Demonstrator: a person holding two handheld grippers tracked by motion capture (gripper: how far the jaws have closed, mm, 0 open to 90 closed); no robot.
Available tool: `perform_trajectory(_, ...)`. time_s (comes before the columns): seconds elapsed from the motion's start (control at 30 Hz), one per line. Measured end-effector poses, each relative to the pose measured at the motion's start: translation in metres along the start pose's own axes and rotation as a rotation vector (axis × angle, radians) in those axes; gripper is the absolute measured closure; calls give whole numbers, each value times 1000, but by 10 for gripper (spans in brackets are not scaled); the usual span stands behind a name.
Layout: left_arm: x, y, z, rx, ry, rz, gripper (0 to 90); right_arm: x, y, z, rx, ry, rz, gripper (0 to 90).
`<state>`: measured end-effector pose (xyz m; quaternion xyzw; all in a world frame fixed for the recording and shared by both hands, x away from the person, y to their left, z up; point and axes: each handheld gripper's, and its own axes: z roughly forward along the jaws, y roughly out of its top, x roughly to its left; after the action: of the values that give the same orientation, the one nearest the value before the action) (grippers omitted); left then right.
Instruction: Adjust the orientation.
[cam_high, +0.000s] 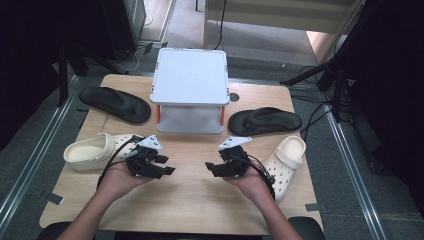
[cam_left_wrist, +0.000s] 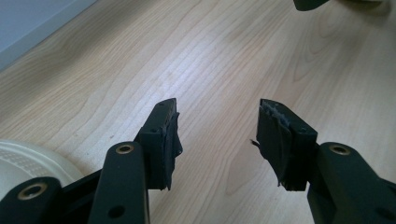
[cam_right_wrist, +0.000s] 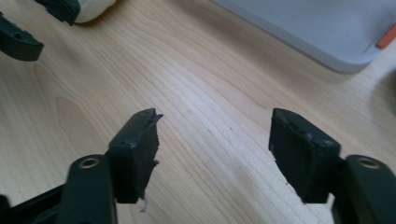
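Nearest the camera in the high view, two bare forearms come in over the near edge of the light wooden table (cam_high: 190, 200), each hand carrying a black hand-held gripper. Left hand-held gripper (cam_high: 167, 165) sits toward the table's left side with its jaws apart and nothing between them; in the left gripper view (cam_left_wrist: 217, 135) only bare wood grain lies between its worn black pads. Just beside it, toward the left edge, lies a cream perforated foam clog (cam_high: 97, 150), its toe pointing at that edge. Right hand-held gripper (cam_high: 211, 169) faces the left one across the table's middle, jaws also wide apart and empty (cam_right_wrist: 215, 149). A second cream foam clog (cam_high: 285, 162) lies near the right edge, close beside the right hand. Farther back, one black rubber flip-flop (cam_high: 114, 104) lies by the far left corner and another black flip-flop (cam_high: 265, 121) toward the far right. Between them, at the far edge, stands a grey two-tier rack with orange posts (cam_high: 190, 82).
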<state>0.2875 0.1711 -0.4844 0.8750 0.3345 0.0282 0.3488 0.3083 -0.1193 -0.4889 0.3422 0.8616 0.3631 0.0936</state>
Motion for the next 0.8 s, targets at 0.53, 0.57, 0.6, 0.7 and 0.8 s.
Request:
perform_trajectory(0.53,14,-5,-11,5,13,-44,434,0,2,-7,0,81,-48,464)
perform_trajectory(0.57,15,-6,-12,2,16,-51,435,0,2,-7,0,74,-44,474)
perform_trajectory(0.6,16,-6,-12,0,20,-51,435,-1,2,-7,1,76,-34,479)
perform_trajectory(0.7,15,-6,-12,9,20,-46,435,-4,2,-6,3,89,-12,506)
perform_trajectory(0.8,14,-7,-12,11,19,-38,434,-3,2,-4,11,91,-26,500)
